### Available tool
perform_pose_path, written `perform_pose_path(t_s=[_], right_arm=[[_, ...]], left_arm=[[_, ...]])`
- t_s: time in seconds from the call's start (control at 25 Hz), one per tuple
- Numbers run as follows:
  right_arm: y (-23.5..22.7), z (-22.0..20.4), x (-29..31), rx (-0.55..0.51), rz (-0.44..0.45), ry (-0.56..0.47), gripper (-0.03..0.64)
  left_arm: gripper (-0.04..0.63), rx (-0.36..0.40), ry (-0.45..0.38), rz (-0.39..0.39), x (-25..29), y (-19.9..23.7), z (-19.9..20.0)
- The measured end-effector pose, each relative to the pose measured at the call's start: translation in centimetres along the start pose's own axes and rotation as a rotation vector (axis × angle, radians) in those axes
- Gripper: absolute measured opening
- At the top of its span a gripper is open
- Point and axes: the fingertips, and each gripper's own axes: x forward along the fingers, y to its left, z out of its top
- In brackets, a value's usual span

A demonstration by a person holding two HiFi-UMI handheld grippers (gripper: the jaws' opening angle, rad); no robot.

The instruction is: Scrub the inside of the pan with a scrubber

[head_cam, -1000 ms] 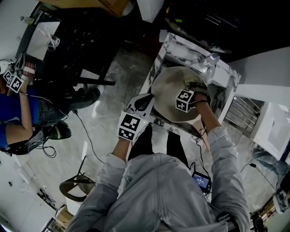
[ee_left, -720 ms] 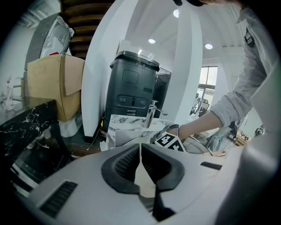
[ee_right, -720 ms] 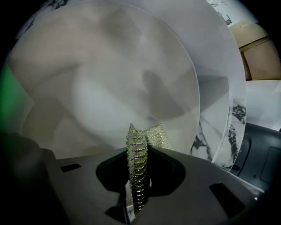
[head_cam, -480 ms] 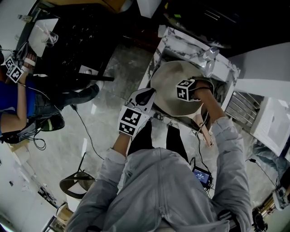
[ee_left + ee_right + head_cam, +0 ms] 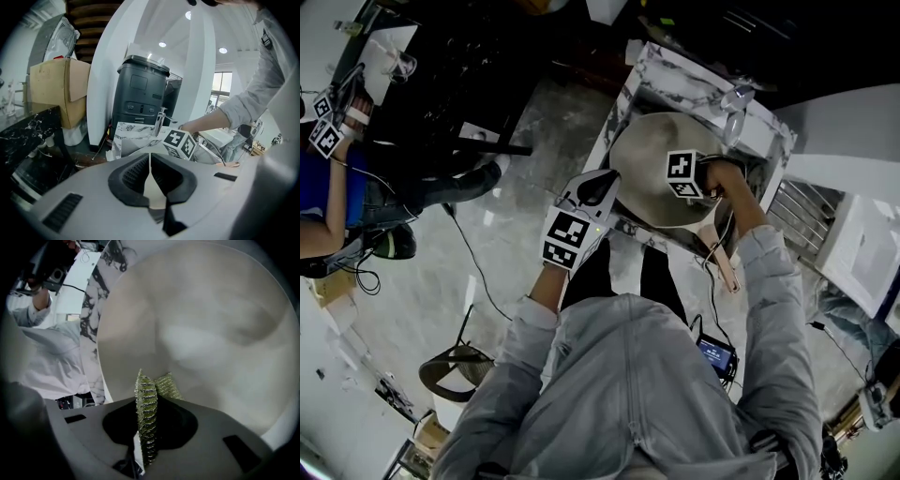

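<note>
Pan: sitting on the marble counter, its handle pointing toward the near right.
Right gripper: jaws clamping tight on a green scrubber, holding it inside the pan, at its right side.
Left gripper: jaws almost meeting, pinching the pan's thin left rim.

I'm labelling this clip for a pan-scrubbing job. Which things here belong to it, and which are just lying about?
In the job: pan; scrubber, clamped in the right hand-held gripper; left hand-held gripper, clamped on the pan's rim.
Lying about: faucet, cardboard box, metal rack, floor cable.
</note>
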Motion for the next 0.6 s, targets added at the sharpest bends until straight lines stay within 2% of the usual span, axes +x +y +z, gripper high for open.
perform_pose_path(t_s=[0.16, 0.36, 0.6], right_arm=[[2.8, 2.0, 0.2, -0.005, 0.148, -0.121, 0.084], [5.8, 4.7, -0.1, -0.022, 0.282, -0.264, 0.084], [7.6, 8.8, -1.9, -0.01, 0.366, -0.522, 0.084]], left_arm=[[0.031, -0.002, -0.003, -0.005, -0.1, -0.3, 0.1], [0.031, -0.003, -0.008, -0.007, -0.4, -0.3, 0.3], [0.031, -0.01, -0.019, -0.006, -0.6, 0.0, 0.5]])
